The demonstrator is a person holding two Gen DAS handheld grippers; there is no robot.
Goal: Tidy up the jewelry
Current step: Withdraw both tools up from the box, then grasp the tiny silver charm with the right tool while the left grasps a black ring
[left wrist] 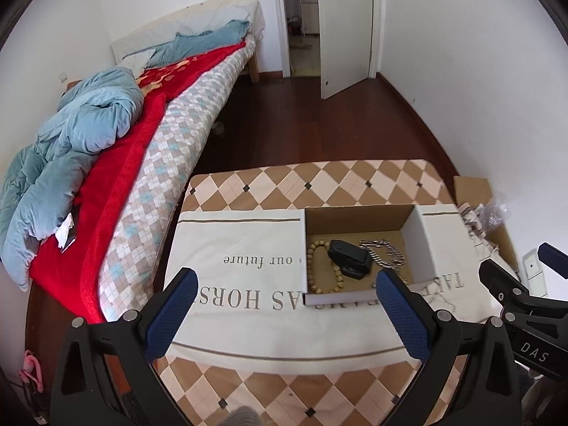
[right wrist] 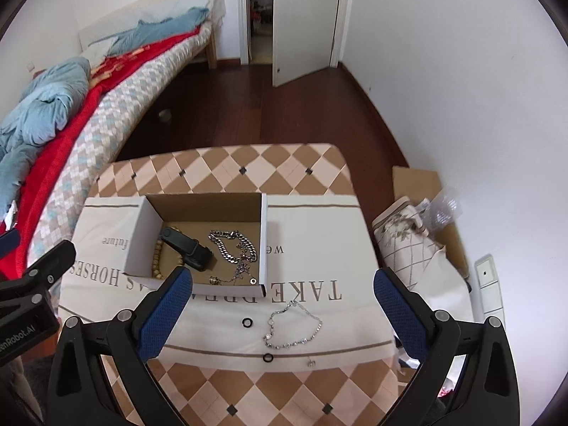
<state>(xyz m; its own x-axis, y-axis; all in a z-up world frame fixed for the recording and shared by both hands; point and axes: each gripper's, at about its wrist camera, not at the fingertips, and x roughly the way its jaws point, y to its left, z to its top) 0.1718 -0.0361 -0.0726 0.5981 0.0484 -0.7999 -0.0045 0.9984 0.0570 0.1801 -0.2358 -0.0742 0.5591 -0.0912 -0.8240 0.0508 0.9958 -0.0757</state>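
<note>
An open cardboard box (left wrist: 422, 241) (right wrist: 263, 234) stands on a white printed cloth. In it lie a wooden bead bracelet (left wrist: 321, 266) (right wrist: 156, 257), a black watch band (left wrist: 349, 257) (right wrist: 186, 246), a thick silver chain (left wrist: 385, 254) (right wrist: 232, 246) and a thin chain with a ring (right wrist: 245, 273). On the cloth in front of the box lie a thin silver bracelet (right wrist: 294, 326), two black rings (right wrist: 247, 322) (right wrist: 267, 357) and a small silver piece (right wrist: 311, 363). My left gripper (left wrist: 285, 316) is open and empty above the cloth. My right gripper (right wrist: 280, 316) is open and empty above the loose bracelet.
The cloth (left wrist: 234, 284) covers a table with a diamond pattern (right wrist: 227, 167). A bed (left wrist: 149, 163) with blue and red bedding runs along the left. Cardboard and bags (right wrist: 422, 234) lie on the floor at the right. A door (left wrist: 346, 28) stands open behind.
</note>
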